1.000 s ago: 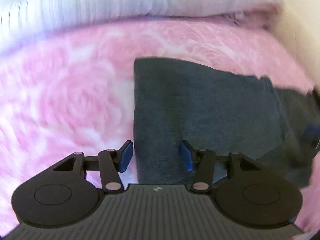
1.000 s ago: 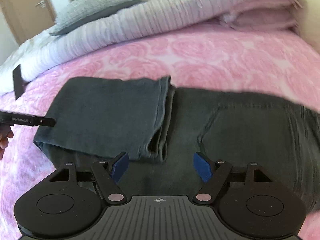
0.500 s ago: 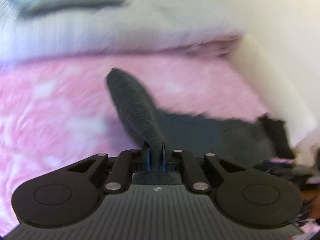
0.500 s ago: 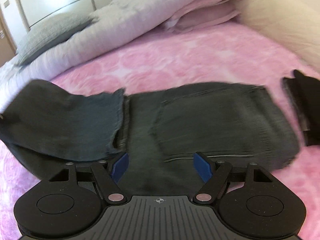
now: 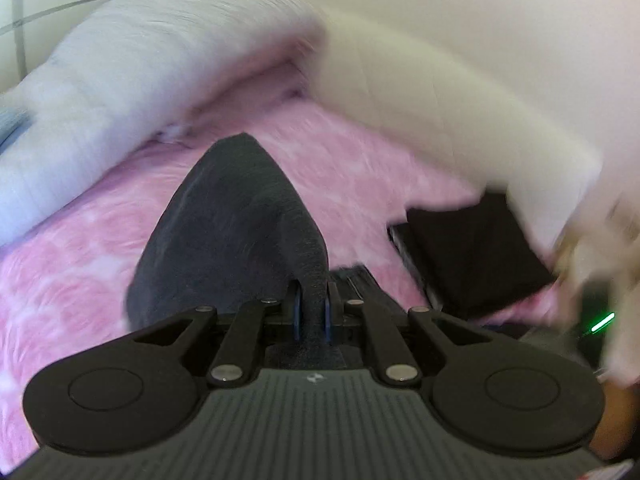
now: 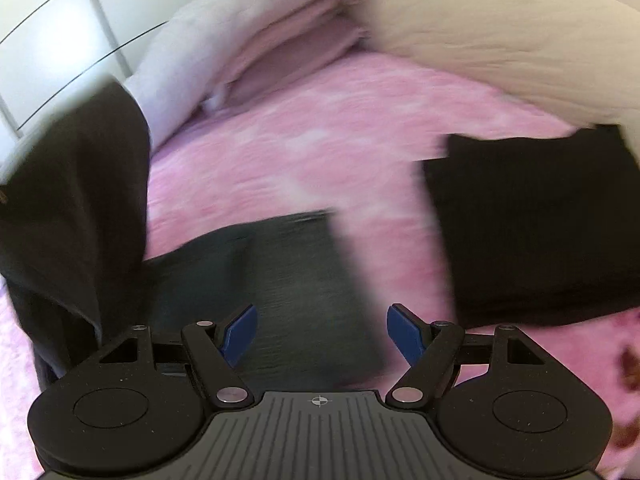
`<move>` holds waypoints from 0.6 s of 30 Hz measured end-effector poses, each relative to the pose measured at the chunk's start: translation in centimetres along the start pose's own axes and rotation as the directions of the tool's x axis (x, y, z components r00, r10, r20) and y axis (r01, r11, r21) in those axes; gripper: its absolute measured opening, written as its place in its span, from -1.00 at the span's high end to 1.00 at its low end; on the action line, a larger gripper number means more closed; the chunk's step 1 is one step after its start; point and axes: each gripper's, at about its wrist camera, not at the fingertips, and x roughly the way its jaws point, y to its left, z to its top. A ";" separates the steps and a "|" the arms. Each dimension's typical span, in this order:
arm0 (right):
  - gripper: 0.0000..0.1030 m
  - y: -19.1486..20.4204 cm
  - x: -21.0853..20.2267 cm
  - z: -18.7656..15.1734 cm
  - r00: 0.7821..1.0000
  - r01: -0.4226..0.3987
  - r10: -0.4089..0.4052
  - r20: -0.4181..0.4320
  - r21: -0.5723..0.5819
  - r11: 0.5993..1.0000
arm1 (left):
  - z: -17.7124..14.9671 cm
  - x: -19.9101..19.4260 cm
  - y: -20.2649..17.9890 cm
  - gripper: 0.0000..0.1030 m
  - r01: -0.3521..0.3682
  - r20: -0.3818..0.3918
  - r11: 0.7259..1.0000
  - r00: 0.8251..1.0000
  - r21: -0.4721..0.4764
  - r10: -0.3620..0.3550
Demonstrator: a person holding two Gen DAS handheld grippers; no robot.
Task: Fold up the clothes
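Your left gripper point(image 5: 311, 312) is clamped tight on a fold of the dark grey trousers point(image 5: 232, 232), which hang lifted over the pink bedspread point(image 5: 72, 272) so the leg end can swing across (probably toward the waist). Your right gripper point(image 6: 322, 330) stands wide apart, gripping nothing, above the trousers' flat half beside the folded black garment point(image 6: 532, 224).
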 end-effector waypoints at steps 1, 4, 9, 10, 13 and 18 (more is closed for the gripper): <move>-0.46 -2.0 -0.3 0.4 1.000 0.018 -0.018 0.004 0.017 1.000 | -0.1 2.4 -2.1 0.86 -0.013 -0.030 0.999 0.999 0.042 0.014; -0.46 -7.2 -1.0 0.9 0.997 0.075 -0.076 0.003 0.069 0.995 | -1.4 9.6 -7.3 0.84 -0.038 -0.125 0.988 0.991 0.147 0.057; -0.46 -11.8 -2.0 0.4 0.997 0.074 -0.073 -0.011 0.119 0.990 | -3.9 14.4 -10.0 0.38 0.001 -0.202 0.979 0.978 0.204 0.042; -0.46 -12.1 -2.1 0.3 0.998 0.055 -0.053 -0.017 0.126 0.991 | -3.8 13.9 -10.0 0.34 0.034 -0.197 0.981 0.980 0.190 0.004; -0.46 -11.6 -1.6 0.7 0.999 -0.041 0.045 -0.029 0.129 0.991 | -3.4 10.5 -8.9 0.32 0.097 -0.171 0.983 0.983 0.156 -0.070; -0.46 -6.9 0.3 3.4 0.957 -0.282 0.287 -0.033 0.100 0.954 | -3.7 4.4 -3.4 0.26 -0.084 -0.069 0.989 0.993 0.125 0.093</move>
